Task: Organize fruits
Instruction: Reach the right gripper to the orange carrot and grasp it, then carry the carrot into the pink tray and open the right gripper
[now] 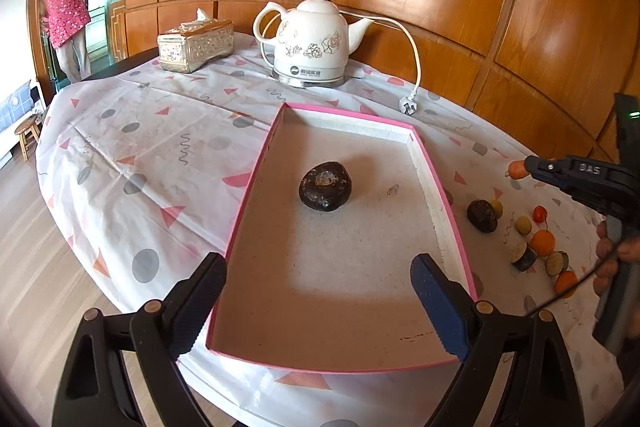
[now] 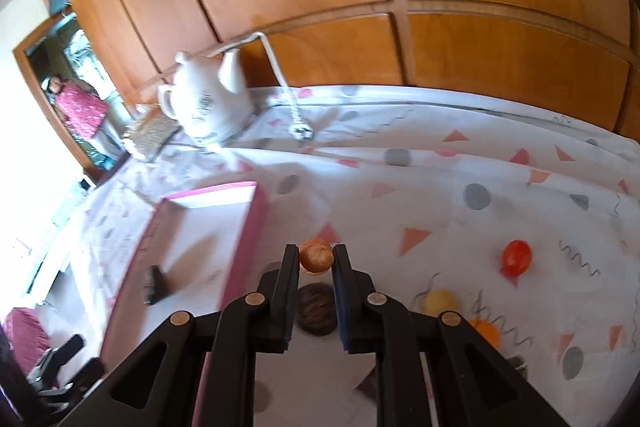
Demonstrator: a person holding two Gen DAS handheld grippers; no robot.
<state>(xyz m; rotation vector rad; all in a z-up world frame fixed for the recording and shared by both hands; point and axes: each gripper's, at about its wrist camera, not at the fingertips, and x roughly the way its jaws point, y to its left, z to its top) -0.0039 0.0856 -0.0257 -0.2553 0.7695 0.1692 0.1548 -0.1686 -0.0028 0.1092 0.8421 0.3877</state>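
- Fruits: one dark fruit lies mid-tray; the rest sit loose on the cloth at 3 o'clock of it.
- My left gripper hangs spread apart and empty over the tray's near end; I judge a drop could knock the rim.
- My right gripper is clamped on a small orange piece by its tips only; I fear it slips, or clips the tray wall.
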